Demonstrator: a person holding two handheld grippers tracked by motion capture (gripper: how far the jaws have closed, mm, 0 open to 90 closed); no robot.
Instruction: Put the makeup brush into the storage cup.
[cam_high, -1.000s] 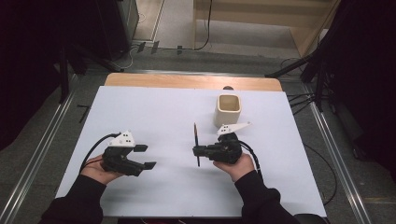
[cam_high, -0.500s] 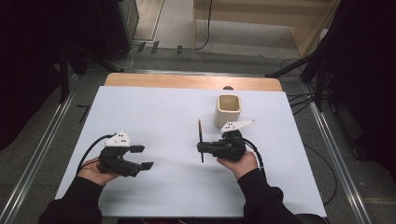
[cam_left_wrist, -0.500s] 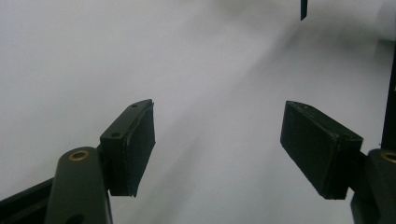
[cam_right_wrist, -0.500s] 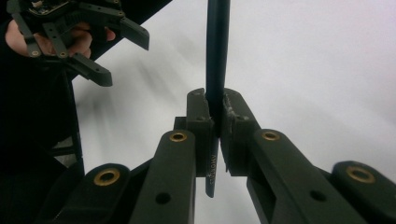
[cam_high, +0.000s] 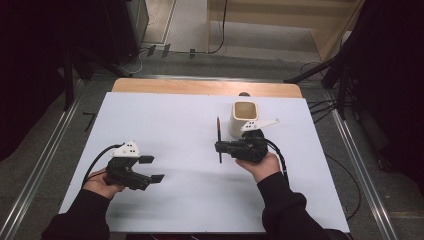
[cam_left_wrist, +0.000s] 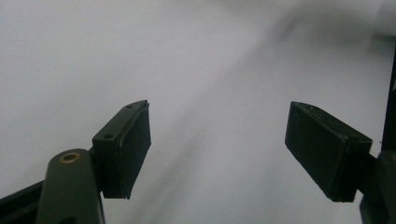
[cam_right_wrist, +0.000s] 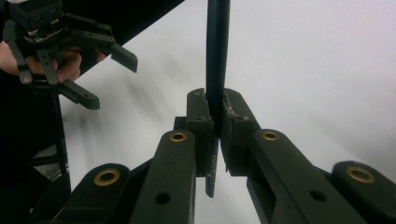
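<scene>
High view: right gripper is clamped on a thin black pen held above the white table, just left of the cream cup; left gripper sits low at the near left, jaws apart and empty, having just been opening. Left gripper view: both pads spread wide over bare table, nothing between. Right gripper view: jaws pinched together on the pen, which runs up out of the top edge, with the left gripper open at far left.
</scene>
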